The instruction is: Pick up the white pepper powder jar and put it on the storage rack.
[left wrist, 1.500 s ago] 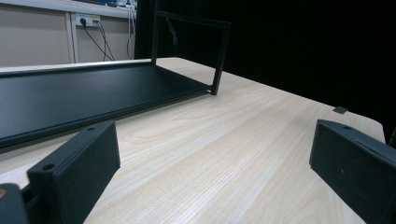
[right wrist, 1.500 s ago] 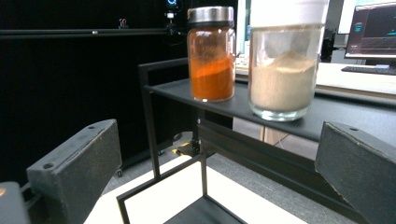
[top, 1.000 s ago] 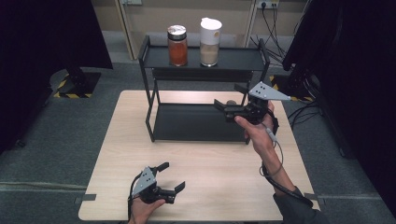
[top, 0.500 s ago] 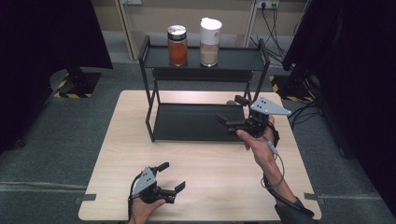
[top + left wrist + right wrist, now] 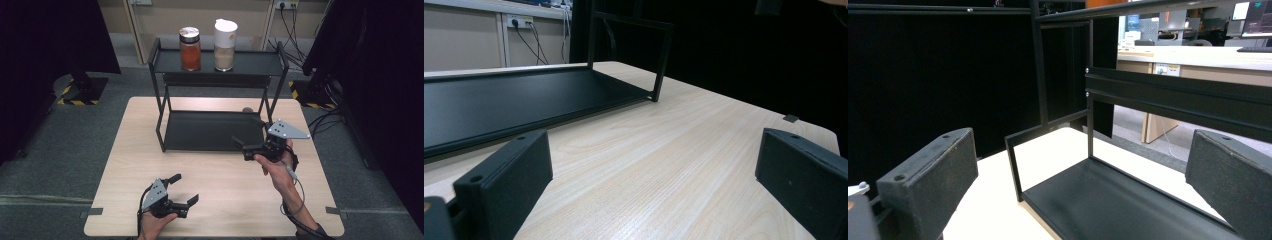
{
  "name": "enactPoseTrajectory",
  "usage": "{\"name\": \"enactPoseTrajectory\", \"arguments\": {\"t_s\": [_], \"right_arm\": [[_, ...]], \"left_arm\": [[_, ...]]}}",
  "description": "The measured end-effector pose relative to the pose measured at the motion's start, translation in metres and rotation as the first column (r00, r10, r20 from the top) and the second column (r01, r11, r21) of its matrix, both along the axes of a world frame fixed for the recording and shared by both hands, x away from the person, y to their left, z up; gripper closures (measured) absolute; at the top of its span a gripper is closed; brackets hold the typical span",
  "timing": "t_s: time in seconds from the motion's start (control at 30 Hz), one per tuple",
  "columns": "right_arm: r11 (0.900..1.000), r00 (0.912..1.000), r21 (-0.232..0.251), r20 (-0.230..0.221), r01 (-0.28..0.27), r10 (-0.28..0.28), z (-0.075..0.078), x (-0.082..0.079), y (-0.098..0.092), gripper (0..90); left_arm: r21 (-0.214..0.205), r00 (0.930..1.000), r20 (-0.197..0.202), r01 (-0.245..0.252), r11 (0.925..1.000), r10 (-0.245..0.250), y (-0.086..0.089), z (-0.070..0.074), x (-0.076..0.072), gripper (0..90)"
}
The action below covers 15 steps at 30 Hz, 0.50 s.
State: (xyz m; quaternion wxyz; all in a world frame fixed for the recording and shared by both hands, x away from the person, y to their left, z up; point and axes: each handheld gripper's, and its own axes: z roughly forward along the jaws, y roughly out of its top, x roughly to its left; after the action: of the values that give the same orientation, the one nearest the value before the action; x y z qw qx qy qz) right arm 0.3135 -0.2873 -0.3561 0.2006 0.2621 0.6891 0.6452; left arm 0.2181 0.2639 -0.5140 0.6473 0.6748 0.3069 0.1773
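A black two-tier metal rack [image 5: 162,112] stands at the back of the light wooden table [image 5: 227,192]. On its top shelf a silver-lidded jar of orange-red contents [image 5: 190,50] stands beside a white-lidded container of beige contents [image 5: 225,46]. My right gripper [image 5: 246,131] hovers open at the front right corner of the bare lower shelf [image 5: 205,131], jaws pointing left across it. The right gripper view looks along that shelf [image 5: 1118,200] between its open jaws [image 5: 1083,185]. My left gripper [image 5: 183,189] rests open near the table's front edge, holding nothing, and its view [image 5: 654,185] faces the lower shelf [image 5: 499,102].
Grey carpet surrounds the table. Dark curtains hang at both sides, and a stand base with yellow-black tape [image 5: 80,90] sits at the left. Cables [image 5: 295,30] trail from wall sockets behind the rack. Bare wood lies between the two grippers.
My right gripper has drawn back a little from the rack toward the near side and dropped lower, still open. The left gripper has not moved.
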Motion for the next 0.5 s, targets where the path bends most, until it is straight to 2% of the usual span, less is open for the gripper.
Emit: {"name": "enactPoseTrajectory", "arguments": {"t_s": [0.5], "right_arm": [[0.9995,0.9995,0.026,-0.025,-0.017,0.018,-0.027,-0.015,-0.006,0.8]], "left_arm": [[-0.001,1.0000,-0.003,-0.003,1.0000,0.003,0.000,0.000,0.000,1.1]]}}
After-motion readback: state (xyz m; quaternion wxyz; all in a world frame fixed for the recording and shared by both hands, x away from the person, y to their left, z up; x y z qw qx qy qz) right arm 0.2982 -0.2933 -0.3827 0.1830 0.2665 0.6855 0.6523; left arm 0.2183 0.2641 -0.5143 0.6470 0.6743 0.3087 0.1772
